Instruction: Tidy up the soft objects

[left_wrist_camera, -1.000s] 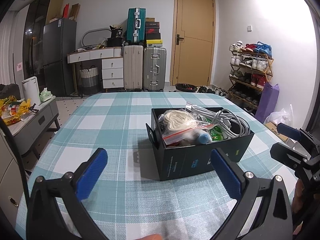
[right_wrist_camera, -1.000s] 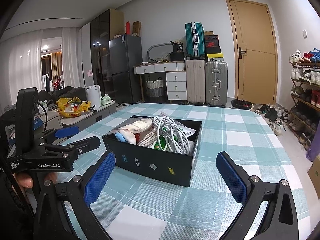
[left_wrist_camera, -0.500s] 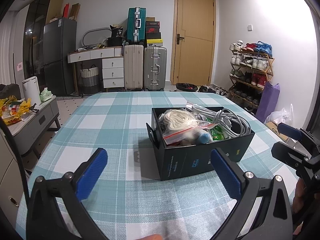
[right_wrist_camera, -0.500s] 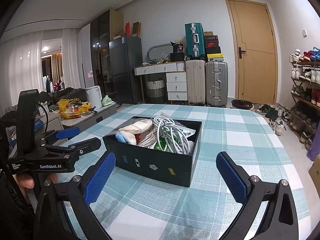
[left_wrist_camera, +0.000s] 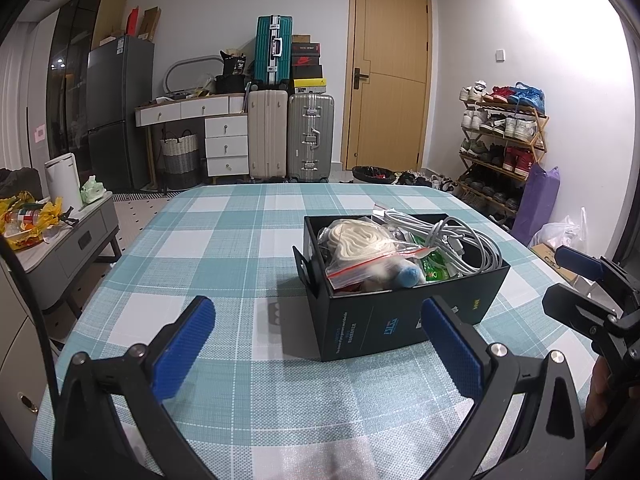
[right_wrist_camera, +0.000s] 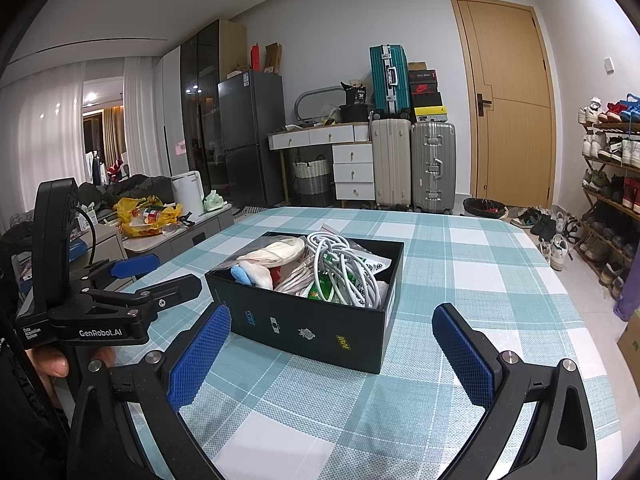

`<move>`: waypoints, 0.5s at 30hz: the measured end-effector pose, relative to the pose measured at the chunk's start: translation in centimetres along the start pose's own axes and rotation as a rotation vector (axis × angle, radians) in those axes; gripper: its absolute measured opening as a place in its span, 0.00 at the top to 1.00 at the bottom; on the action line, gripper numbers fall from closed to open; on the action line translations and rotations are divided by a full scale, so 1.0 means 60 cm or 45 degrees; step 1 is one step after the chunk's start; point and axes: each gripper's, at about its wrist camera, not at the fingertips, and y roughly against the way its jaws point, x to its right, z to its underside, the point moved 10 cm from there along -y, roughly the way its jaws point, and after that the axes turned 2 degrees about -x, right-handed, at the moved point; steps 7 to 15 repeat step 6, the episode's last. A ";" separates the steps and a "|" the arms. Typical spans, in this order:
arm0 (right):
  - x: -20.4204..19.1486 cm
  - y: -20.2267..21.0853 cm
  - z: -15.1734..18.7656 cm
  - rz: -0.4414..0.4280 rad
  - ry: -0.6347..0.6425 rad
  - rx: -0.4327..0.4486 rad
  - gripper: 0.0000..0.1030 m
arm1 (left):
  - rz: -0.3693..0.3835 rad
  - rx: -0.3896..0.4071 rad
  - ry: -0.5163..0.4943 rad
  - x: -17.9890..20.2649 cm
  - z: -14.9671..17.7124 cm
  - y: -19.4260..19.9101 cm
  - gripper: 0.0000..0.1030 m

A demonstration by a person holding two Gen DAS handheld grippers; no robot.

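A black cardboard box [left_wrist_camera: 400, 320] [right_wrist_camera: 312, 328] stands on the checked tablecloth, filled with soft things. Inside lie a zip bag of cream cord [left_wrist_camera: 360, 244], a coiled white cable [left_wrist_camera: 460, 240] [right_wrist_camera: 344, 268], a blue-and-white plush [left_wrist_camera: 406, 276] [right_wrist_camera: 250, 272] and green packets [left_wrist_camera: 434, 264]. My left gripper [left_wrist_camera: 316, 324] hovers open just short of the box's near-left corner, nothing between its blue pads. My right gripper [right_wrist_camera: 332, 332] is open too, facing the box's long side from close by. Each gripper shows at the edge of the other's view.
The table [left_wrist_camera: 224, 240] carries a teal and white checked cloth. A grey side cabinet [left_wrist_camera: 68, 236] with yellow bags stands left of it. Suitcases [left_wrist_camera: 288, 132], drawers and a door are at the back; a shoe rack [left_wrist_camera: 500, 148] lines the right wall.
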 end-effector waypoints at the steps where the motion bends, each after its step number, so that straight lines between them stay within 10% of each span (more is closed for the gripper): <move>1: 0.000 0.000 0.000 0.000 -0.001 -0.001 0.01 | 0.000 0.001 0.001 0.000 0.000 0.000 0.00; 15: 0.000 0.000 0.000 0.000 -0.001 -0.001 0.01 | 0.002 0.002 -0.002 0.000 -0.001 0.001 0.00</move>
